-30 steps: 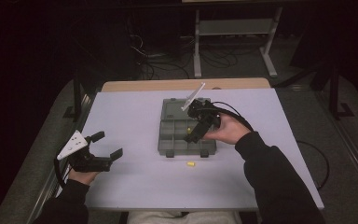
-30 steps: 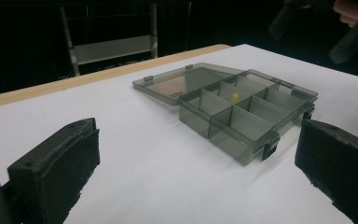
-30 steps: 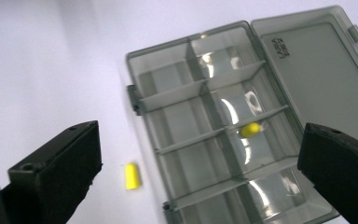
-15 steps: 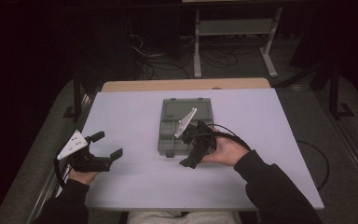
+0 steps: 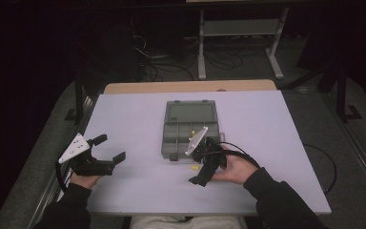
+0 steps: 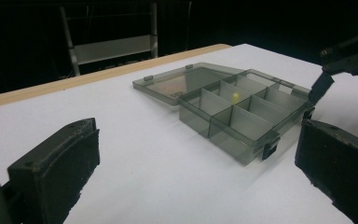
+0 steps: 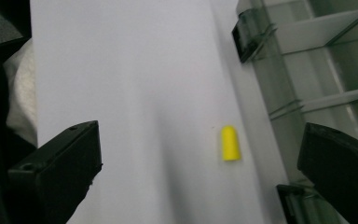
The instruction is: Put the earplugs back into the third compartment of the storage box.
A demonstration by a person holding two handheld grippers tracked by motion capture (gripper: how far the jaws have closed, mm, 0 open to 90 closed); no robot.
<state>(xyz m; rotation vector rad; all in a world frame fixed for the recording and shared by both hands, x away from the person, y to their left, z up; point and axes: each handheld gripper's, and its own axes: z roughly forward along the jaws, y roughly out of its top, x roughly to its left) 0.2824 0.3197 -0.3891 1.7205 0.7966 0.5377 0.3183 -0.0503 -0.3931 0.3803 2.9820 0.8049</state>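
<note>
yellow piece waits on the table beside the box

the big white table (image 5: 138, 200) holds everything. in the middle sits a grey see-through box (image 5: 189, 130) with its lid lying flat and open behind it. the box has many small rooms, and one of them holds a little yellow piece (image 6: 235, 97).

the left gripper (image 5: 106, 149) is held near the left edge of the table, well apart from the box. its jaws are spread wide with nothing between them.

the right gripper (image 5: 205, 162) is just beside the front of the box. its jaws are spread wide too.

a small yellow earplug (image 7: 230, 143) lies on the table just beside the box's front wall, between the right gripper's jaws but not touching them.
</note>
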